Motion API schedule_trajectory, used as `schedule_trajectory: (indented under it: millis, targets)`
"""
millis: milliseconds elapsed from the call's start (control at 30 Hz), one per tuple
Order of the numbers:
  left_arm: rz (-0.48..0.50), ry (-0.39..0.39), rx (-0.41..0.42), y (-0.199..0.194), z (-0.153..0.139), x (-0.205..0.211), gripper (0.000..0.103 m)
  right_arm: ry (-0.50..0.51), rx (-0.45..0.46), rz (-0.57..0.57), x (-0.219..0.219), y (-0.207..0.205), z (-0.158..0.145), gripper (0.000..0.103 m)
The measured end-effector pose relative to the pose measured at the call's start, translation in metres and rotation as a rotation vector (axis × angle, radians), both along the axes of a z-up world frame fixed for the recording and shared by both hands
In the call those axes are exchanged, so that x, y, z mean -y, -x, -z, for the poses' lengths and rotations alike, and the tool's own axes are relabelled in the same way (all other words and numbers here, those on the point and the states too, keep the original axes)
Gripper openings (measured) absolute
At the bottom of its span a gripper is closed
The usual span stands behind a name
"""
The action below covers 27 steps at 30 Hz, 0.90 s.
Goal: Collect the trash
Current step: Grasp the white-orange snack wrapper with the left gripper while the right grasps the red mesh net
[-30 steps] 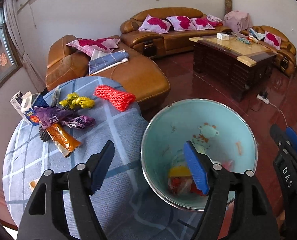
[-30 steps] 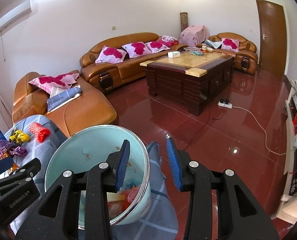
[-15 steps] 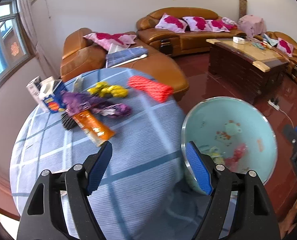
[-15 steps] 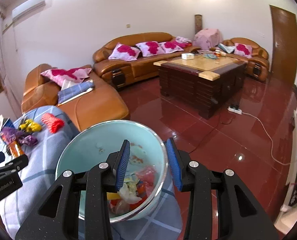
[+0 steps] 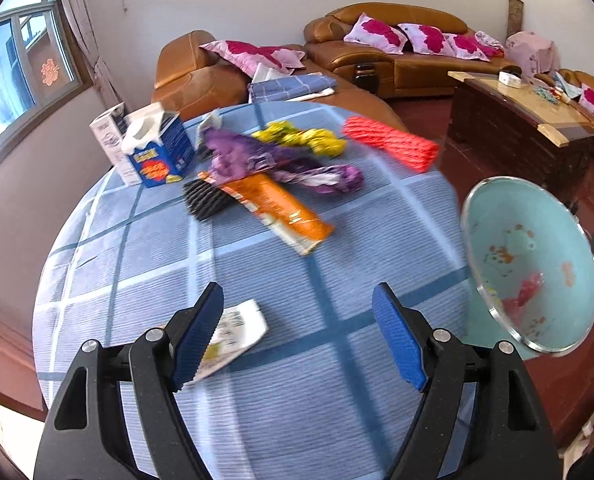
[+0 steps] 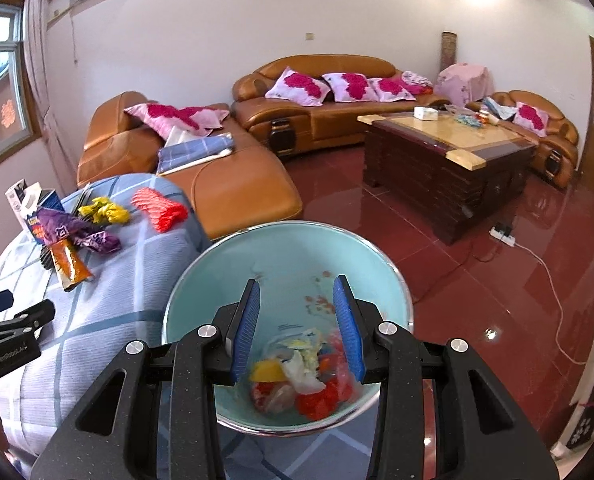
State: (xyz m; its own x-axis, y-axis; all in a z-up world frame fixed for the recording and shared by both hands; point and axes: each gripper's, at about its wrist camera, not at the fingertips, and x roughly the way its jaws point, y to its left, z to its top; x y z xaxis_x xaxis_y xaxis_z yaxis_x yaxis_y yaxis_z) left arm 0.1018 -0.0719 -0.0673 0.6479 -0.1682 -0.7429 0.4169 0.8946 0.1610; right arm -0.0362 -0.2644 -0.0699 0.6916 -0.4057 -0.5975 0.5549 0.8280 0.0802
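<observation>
Over the blue checked tablecloth the left gripper has just been opening, nothing between its jaws, a white wrapper beside its left finger, an orange packet, purple wrapper and red foam net beyond, and the teal bin at the cloth's right edge.

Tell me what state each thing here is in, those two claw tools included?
Bin, upright, partly filled with trash.
Left gripper, jaws open wide, just been opening, nothing between them.
Right gripper, jaws open, empty, above the bin.
Blue carton, standing, top torn open.
Orange wrapper, lying flat, uncollected.
White wrapper, lying flat by the left gripper.
Red foam net, lying flat, uncollected.
</observation>
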Motion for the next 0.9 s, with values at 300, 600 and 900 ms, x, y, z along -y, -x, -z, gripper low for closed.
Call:
schedule_trajectory:
  millis: [300, 600, 900]
  targets:
    - [-0.003, -0.014, -0.019, -0.021, 0.012, -0.085, 0.081, 0.013, -0.021, -0.046, -0.017, -0.023, -0.003, 0.039]
    - [0.15, 0.017, -0.086, -0.039, 0.027, -0.087, 0.081, 0.015, -0.044, -0.128, -0.037, -0.051, -0.008, 0.039]
    - [0.216, 0.027, -0.108, -0.036, 0.042, -0.08, 0.053, 0.0, -0.059, -0.267, -0.036, -0.095, -0.024, 0.039]
